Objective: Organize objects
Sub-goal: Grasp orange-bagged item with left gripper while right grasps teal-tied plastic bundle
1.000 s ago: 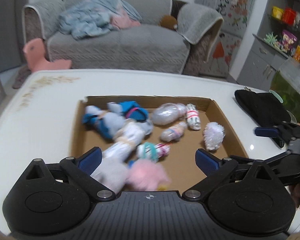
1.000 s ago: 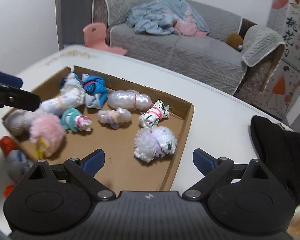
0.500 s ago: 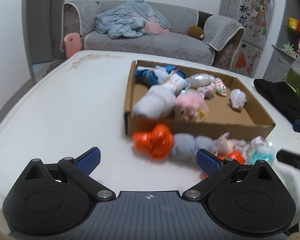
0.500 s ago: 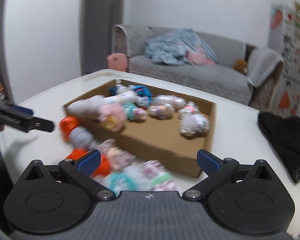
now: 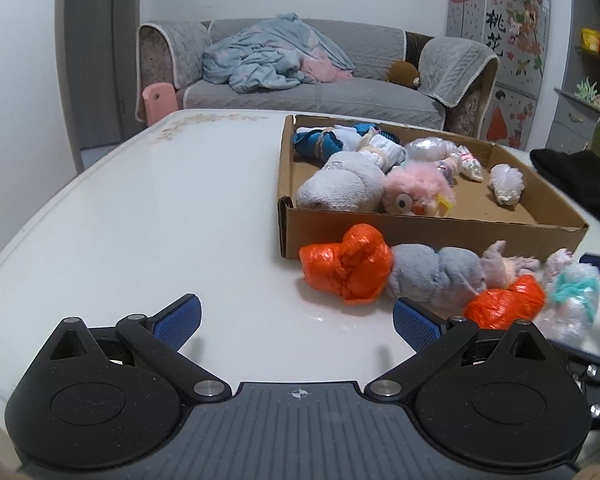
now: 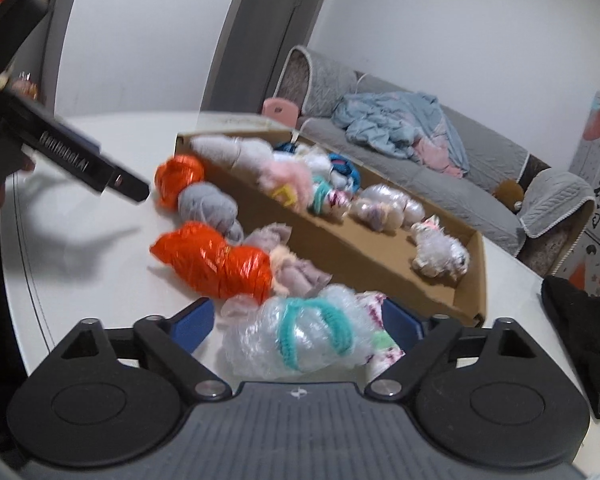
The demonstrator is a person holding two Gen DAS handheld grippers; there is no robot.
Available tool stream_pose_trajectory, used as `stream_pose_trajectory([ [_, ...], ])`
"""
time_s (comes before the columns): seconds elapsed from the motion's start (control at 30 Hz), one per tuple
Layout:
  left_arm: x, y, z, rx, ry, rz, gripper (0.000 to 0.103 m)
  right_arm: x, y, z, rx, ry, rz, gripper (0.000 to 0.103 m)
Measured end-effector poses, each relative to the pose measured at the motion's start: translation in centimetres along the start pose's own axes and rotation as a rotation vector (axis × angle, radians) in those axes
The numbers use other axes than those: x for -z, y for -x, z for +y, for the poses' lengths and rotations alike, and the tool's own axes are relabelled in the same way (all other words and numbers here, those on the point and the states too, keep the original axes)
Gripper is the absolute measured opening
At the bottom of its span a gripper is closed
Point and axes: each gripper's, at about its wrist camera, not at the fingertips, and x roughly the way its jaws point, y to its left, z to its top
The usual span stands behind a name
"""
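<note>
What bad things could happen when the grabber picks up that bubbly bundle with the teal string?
1. The bubble-wrap bundle lies between the open right gripper's fingers; squashy plastic might slip out as they close.
2. The orange bundle and a pale purple plush lie right beside it, so a finger might nudge them.
3. The cardboard box wall is close; lifting low could bump it.

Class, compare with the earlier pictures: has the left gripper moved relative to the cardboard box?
Yes. The left gripper has backed out leftward; the cardboard box now lies ahead to its right.
</note>
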Motion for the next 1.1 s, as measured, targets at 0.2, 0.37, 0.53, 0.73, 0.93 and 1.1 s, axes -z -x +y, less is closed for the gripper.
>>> stream_pose_trajectory([
  [0.2, -1.3, -1.8, -0.5, 0.019, -0.022, -0.005, 0.102, 0.6, 0.1, 0.3, 0.002, 0.002, 0.011, 0.066],
  [0.37, -2.1, -2.9, -0.4, 0.036, 0.001, -0.001, 0.102, 1.0, 0.6, -0.3, -0.022, -0.035, -0.008, 0.066],
  [0.53, -2.3, -3.7, 0.2, 0.075, 0.062, 0.018, 0.098, 1.1, 0.8, -0.3, -0.028, -0.044, -0.012, 0.066],
  [0.73, -2.0, -3.6, 0.2, 0.16, 0.071, 0.029, 0.07, 1.3, 1.0, -0.9, -0.034, -0.081, -0.019, 0.066],
  [0.93, -1.4, -3.2, 0.2, 0.185, 0.071, 0.028, 0.059, 1.2, 0.9, -0.9, -0.035, -0.077, -0.017, 0.065],
  [1.1, -0.7, -1.8, 0.3, 0.162, 0.023, -0.001, 0.059, 1.3, 1.2, -1.0, -0.031, -0.08, -0.026, 0.065],
])
